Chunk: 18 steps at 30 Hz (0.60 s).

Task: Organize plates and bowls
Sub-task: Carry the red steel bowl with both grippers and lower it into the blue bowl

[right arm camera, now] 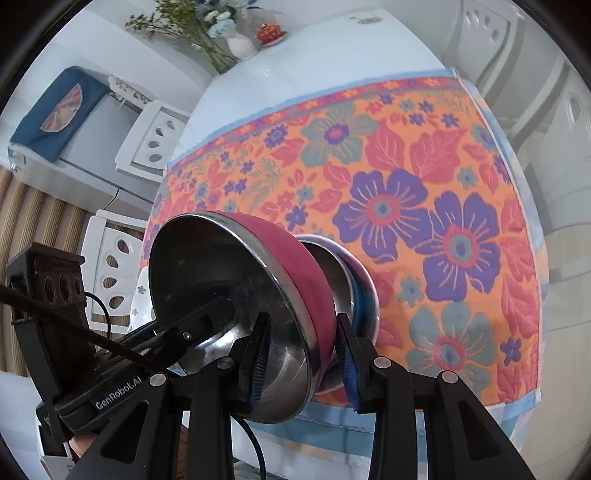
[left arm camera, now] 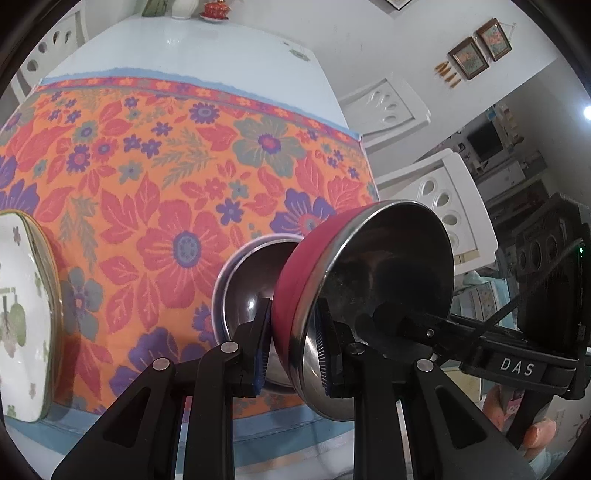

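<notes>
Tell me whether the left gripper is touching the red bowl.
Touching. In the left wrist view, the left gripper has its two pads pressed on either side of the red bowl rim wall, clamping it.

We cannot see the lower part of the second bowl (left arm camera: pixel 247 291) behind the red bowl (left arm camera: pixel 295 280), the plate (left arm camera: pixel 22 314) runs off the left edge, and the far red ornament (right arm camera: pixel 271 32) is too small to identify.

"DAS" on right hand-held gripper (left arm camera: pixel 382 326), "GenRobot.AI" on left hand-held gripper (right arm camera: pixel 221 314)
</notes>
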### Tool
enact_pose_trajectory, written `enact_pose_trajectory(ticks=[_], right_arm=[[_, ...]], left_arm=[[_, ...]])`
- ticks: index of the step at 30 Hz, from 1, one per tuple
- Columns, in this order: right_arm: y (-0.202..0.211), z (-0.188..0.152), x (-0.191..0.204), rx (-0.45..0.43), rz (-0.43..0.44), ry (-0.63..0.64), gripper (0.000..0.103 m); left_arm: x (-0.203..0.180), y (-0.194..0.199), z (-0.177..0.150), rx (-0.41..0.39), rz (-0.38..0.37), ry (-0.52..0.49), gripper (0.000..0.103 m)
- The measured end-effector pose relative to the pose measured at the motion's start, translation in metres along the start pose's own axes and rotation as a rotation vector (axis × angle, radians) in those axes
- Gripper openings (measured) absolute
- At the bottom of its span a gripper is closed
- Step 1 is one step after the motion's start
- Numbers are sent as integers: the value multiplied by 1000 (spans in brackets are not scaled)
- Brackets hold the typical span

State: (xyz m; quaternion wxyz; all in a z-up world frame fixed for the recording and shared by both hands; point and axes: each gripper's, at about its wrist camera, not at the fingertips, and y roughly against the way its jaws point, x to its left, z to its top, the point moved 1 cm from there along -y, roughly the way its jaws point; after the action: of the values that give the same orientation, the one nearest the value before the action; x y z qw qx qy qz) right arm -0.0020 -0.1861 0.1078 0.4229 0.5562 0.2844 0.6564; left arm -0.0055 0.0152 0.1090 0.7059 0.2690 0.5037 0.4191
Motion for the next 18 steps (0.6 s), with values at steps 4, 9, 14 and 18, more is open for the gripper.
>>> enact_pose_trajectory(ticks=[4, 9, 14, 18], right_arm=[[-2, -3, -6, 7, -2, -18, 34], [-6, -4, -9, 22, 0, -37, 34], [-10, -6, -13, 31, 4, -55, 34], [-9, -6, -13, 27, 7, -57, 34]], left_arm=[[0, -9, -4, 19, 13, -2, 18], [0, -16, -5, 38, 36, -14, 18], [-10, -22, -7, 43, 121, -88, 21], [-11, -26, -7, 53, 155, -110, 22]])
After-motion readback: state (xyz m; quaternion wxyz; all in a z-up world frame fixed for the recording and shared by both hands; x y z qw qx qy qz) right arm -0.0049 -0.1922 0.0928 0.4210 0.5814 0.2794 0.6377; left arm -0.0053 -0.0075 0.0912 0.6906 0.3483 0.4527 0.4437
